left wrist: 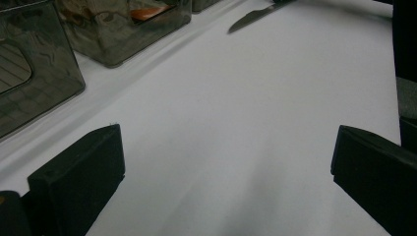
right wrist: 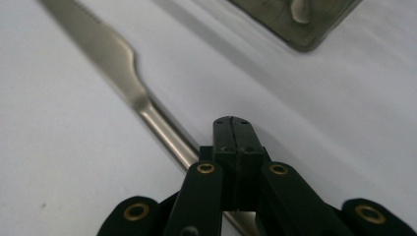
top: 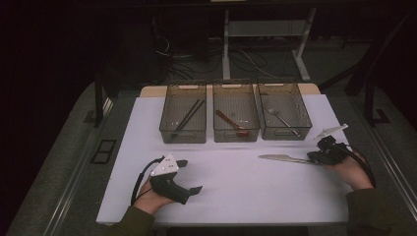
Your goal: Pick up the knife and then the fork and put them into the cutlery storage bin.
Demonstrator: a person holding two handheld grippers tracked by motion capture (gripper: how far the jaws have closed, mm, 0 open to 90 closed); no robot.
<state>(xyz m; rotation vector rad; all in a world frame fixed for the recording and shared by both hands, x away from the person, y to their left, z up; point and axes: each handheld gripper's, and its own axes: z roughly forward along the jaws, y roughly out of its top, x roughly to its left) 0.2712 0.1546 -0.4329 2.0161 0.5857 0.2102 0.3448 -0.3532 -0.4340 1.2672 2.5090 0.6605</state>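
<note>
The knife [right wrist: 118,73] lies flat on the white table [top: 236,191], its handle running under the right gripper [right wrist: 232,129] and its blade stretching away ahead of those jaws and to their left in the right gripper view. The jaws are pressed fully together, pad against pad. The handle passes beneath them and slightly to their left; whether they pinch it cannot be told. In the high view the right gripper [top: 314,156] sits at the handle end of the knife [top: 285,158], held in the person's right hand [top: 353,171], with the blade pointing toward the middle of the table. Beyond the closed jaws and to their right, a corner of a dark clear bin [right wrist: 295,22] shows. The high view shows three such bins in a row: the right bin [top: 285,118] with a fork [top: 281,118], the middle bin [top: 236,119] with a red-brown spoon [top: 230,122], and the left bin [top: 183,119] with chopsticks [top: 188,118]. The left gripper [top: 191,176], in the left hand [top: 150,199], rests well apart from the knife with its jaws spread wide and nothing between them; in the left gripper view only bare table lies between the jaws, and the knife tip [left wrist: 253,17] shows far ahead of them.
</note>
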